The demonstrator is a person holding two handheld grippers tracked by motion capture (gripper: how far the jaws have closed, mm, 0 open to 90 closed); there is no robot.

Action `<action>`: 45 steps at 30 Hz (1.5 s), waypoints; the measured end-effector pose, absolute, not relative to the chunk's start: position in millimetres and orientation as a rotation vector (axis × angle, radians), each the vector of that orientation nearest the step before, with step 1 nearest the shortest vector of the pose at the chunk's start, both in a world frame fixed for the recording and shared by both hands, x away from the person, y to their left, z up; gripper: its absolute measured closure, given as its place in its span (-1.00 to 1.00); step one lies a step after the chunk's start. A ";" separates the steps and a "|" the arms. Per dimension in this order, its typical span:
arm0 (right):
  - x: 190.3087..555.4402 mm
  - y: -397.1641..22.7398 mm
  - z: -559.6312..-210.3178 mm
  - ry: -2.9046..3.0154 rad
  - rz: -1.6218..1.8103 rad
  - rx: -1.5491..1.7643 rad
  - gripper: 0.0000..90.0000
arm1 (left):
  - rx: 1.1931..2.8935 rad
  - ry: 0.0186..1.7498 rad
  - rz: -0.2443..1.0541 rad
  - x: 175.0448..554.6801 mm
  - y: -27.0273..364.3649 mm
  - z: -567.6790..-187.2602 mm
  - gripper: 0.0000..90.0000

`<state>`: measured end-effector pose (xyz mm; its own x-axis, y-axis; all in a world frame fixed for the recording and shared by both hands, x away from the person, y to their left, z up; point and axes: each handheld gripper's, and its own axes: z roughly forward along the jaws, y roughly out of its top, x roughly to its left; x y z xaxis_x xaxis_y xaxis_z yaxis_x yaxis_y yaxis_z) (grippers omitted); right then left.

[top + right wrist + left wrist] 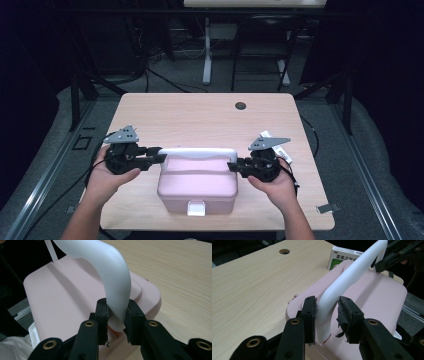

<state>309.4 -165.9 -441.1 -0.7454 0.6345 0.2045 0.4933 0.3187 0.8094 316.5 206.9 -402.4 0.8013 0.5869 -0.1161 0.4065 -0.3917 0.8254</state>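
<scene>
Counter [200,115] bears a pink box [196,192] at six o'clock, its white handle [352,272] raised. The left gripper [327,312] straddles one handle end, fingers [309,315] part-open, one pad touching, the other apart. The right gripper [117,315] clamps the opposite end (both pads pressing). A medicine carton [342,257] lies just behind the box at three o'clock; a cable hole [240,105] sits at twelve.

The high view looks forward and down on the whole desk [210,110] from above the person's side. Each gripper view sits close behind its own jaws, facing the other across the pink box [197,182]; all three share its white handle [352,272].
</scene>
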 end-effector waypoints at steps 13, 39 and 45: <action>308.8 -168.4 -436.5 2.397 1.424 1.043 0.66 | 2.001 0.737 0.254 310.7 216.6 -396.0 0.37; 321.3 -180.8 -419.3 2.310 1.562 1.053 0.66 | 1.997 0.799 0.257 299.9 232.5 -406.4 0.70; 325.2 -181.2 -416.2 2.310 1.573 1.047 0.66 | 2.009 0.814 0.254 297.6 234.5 -411.0 0.98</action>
